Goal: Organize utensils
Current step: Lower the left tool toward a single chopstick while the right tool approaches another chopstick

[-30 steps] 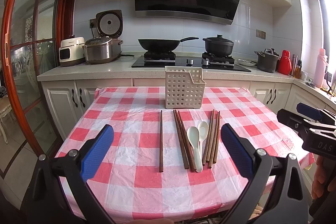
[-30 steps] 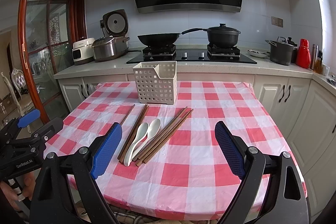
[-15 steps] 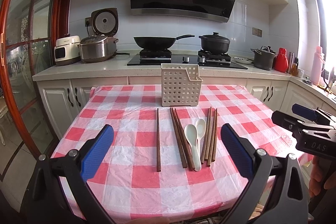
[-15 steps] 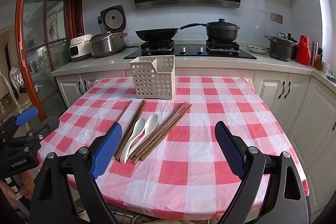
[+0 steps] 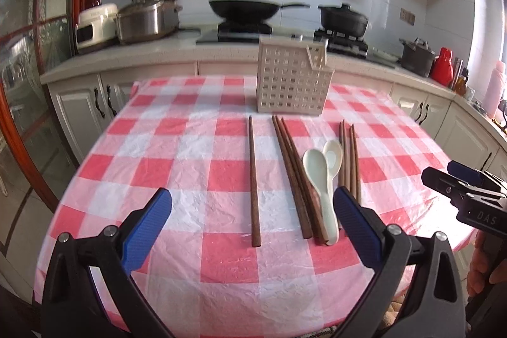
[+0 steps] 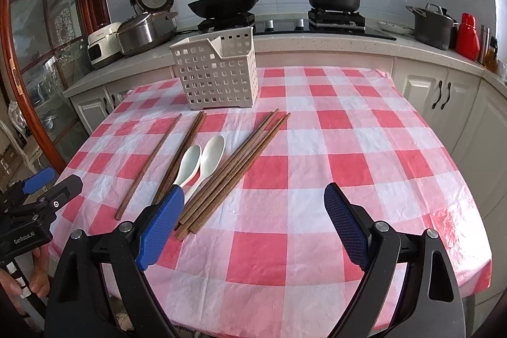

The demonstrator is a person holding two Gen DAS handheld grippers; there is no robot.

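Wooden chopsticks (image 6: 234, 170) beside basket (image 6: 218, 75)

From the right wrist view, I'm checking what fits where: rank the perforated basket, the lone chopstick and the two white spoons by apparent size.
1. Perforated basket, largest though farthest.
2. Lone chopstick, longest but thin.
3. Two white spoons: alike, not ranked against each other.

- The tabletop (image 6: 332, 148) is covered by a crinkled red-and-white checked cloth.
- A cream perforated basket (image 6: 218, 78) stands upright near the far edge.
- In front of it, a single brown chopstick (image 6: 149, 163) lies alone, leftmost.
- Beside it lies a bundle of chopsticks (image 5: 296, 176).
- Two pale spoons (image 6: 202, 160) lie side by side, bowls toward the basket.
- Right of them lies another chopstick group (image 6: 237, 163).
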